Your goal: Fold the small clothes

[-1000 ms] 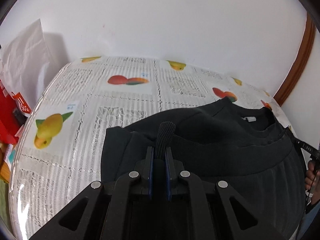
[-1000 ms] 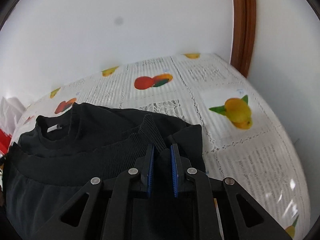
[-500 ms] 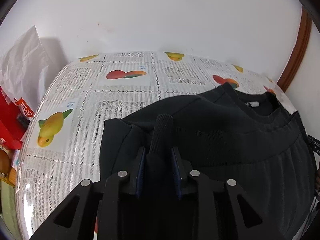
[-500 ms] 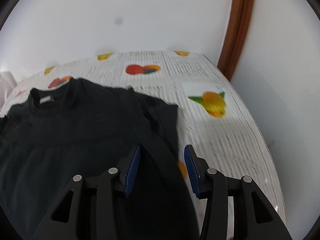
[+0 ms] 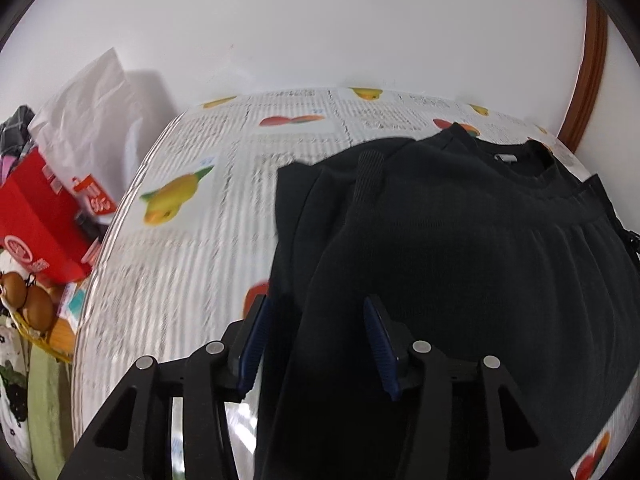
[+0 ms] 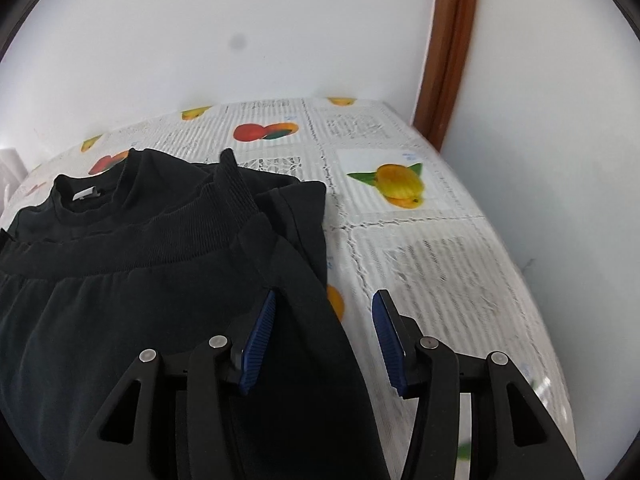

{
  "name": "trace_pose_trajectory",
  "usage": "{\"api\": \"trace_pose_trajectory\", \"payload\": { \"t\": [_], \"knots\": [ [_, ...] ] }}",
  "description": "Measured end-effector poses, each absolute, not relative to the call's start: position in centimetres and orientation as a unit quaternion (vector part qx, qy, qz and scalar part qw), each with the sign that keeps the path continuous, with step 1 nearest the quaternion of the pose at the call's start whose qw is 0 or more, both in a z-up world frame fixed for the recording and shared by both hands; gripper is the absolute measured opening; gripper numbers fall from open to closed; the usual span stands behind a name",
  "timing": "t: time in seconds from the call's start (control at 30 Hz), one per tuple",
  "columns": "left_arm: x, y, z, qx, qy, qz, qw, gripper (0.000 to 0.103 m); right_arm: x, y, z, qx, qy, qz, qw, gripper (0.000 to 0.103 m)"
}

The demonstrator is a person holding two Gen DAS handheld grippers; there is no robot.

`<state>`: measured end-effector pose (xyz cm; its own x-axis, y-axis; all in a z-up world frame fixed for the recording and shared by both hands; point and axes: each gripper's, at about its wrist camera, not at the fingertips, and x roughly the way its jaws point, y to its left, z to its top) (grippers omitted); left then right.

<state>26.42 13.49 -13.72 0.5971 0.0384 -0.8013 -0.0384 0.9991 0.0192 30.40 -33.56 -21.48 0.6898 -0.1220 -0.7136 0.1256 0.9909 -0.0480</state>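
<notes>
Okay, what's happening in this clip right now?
A person with a tool in each hand is folding a black top on a fruit-print tablecloth. The hem is folded up to just below the collar. Both the left tool and right tool have just been opening; their jaws stand apart over the side edges, pressing on nothing.

garment (image 6: 168, 280) on table (image 6: 440, 248), box (image 5: 36, 216) left
</notes>
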Motion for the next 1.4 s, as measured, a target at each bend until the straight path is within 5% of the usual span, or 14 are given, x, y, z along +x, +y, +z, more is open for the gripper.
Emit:
{"api": "trace_pose_trajectory", "payload": {
  "t": [0.57, 1.4],
  "knots": [
    [16.7, 16.3, -14.2, -0.041, 0.449, 0.017, 0.892, 0.056, 17.7, -29.8, -19.7, -0.043, 0.379, -0.116, 0.917, 0.051],
    [5.2, 22.0, -14.5, -0.077, 0.456, 0.026, 0.886, 0.061, 11.8, 10.3, -20.5, -0.185, 0.348, 0.254, 0.883, 0.051]
  ]
}}
